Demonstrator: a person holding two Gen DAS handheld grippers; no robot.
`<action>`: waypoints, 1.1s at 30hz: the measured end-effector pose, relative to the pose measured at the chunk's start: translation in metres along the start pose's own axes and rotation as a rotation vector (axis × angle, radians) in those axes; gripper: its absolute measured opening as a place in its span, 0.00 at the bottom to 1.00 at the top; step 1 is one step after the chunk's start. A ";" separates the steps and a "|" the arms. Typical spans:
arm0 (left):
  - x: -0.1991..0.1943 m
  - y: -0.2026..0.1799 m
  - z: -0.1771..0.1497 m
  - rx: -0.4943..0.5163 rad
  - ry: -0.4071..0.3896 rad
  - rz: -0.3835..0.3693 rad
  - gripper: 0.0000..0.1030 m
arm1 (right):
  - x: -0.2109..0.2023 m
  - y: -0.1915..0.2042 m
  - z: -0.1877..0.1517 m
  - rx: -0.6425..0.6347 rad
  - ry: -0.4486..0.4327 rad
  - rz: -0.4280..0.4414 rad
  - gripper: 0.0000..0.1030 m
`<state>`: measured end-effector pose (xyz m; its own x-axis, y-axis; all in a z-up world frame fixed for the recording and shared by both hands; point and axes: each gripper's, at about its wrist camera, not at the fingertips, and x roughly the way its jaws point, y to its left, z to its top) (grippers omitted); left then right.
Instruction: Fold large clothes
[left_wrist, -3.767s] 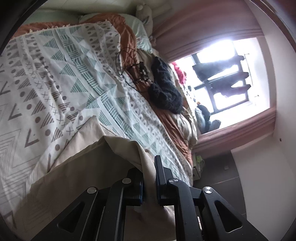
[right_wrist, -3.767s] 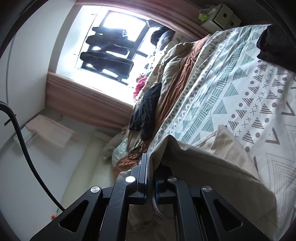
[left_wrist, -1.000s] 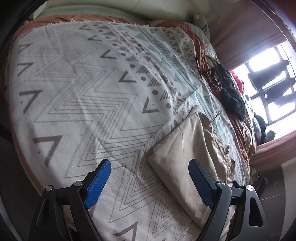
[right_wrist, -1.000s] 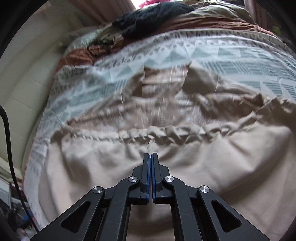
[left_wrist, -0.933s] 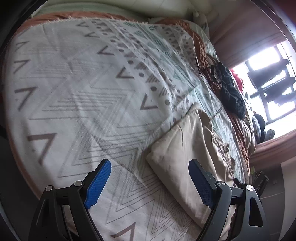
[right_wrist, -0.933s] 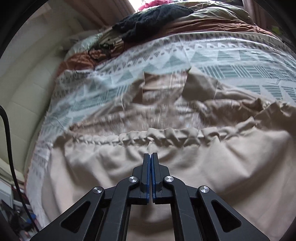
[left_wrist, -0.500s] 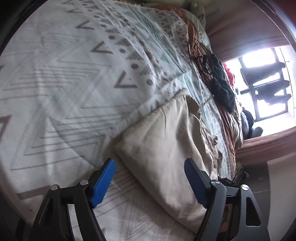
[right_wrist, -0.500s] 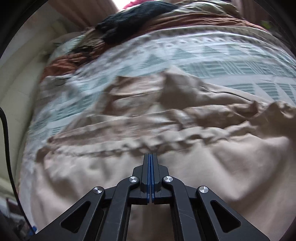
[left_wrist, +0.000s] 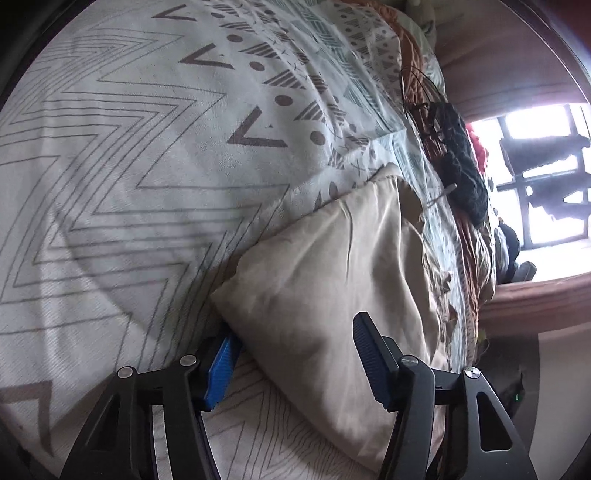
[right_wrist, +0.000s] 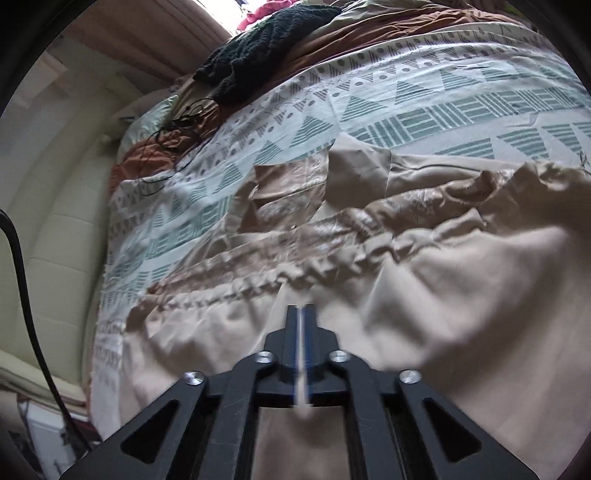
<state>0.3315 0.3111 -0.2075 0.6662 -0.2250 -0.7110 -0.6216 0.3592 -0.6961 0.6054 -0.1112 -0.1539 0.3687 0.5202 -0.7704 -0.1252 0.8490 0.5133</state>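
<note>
Left wrist view: left tool (left_wrist: 293, 345) spread wide, its two blue-padded fingers straddling the near corner of the beige garment (left_wrist: 332, 266). One finger (left_wrist: 221, 363) sits low at the garment's left edge, partly tucked under the fold; the other (left_wrist: 369, 360) stands over the cloth on the right side. Nothing gripped. The garment lies folded in a thick, pillow-like slab on the bed, on a patterned cover (left_wrist: 147, 166) with grey zigzags, triangles and dots. Its far end shows gathered, ragged edges. Beyond it, a dark knit (left_wrist: 463, 177) lies on rust-brown bedding (left_wrist: 412, 48) near the bed's far side, with thin black cables (left_wrist: 419, 99) just beside it. A bright window (left_wrist: 543, 177) with dark clothes hanging outside is at right. Right wrist view: right tool (right_wrist: 302, 314) drawn nearly closed, only a thin slit between the fingers, with pale cloth showing in that slit; whether it actually pinches the garment (right_wrist: 406, 288) cannot be told. The tool sits just short of the puckered elastic waistband (right_wrist: 295, 273), which runs across the frame. Beige cloth fills the lower view, rumpled, spread over the cover (right_wrist: 369, 110), here banded with teal triangles and stripes. Dark knit (right_wrist: 258, 48) at top, cables (right_wrist: 177, 129) on the brown bedding (right_wrist: 147, 155) at left, a padded cream headboard (right_wrist: 51, 229) further left.
</note>
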 end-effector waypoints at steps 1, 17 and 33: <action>0.002 -0.001 0.002 -0.001 -0.006 0.001 0.60 | -0.004 0.000 -0.004 0.005 0.001 0.013 0.32; -0.029 -0.015 -0.006 0.063 -0.100 -0.256 0.60 | -0.052 0.027 -0.091 -0.096 0.022 0.106 0.32; 0.004 -0.002 0.003 0.066 -0.038 0.004 0.41 | -0.067 0.027 -0.171 -0.138 0.059 0.071 0.32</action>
<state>0.3364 0.3125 -0.2089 0.6800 -0.1894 -0.7084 -0.5964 0.4191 -0.6846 0.4199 -0.1069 -0.1528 0.2998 0.5804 -0.7571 -0.2757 0.8125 0.5137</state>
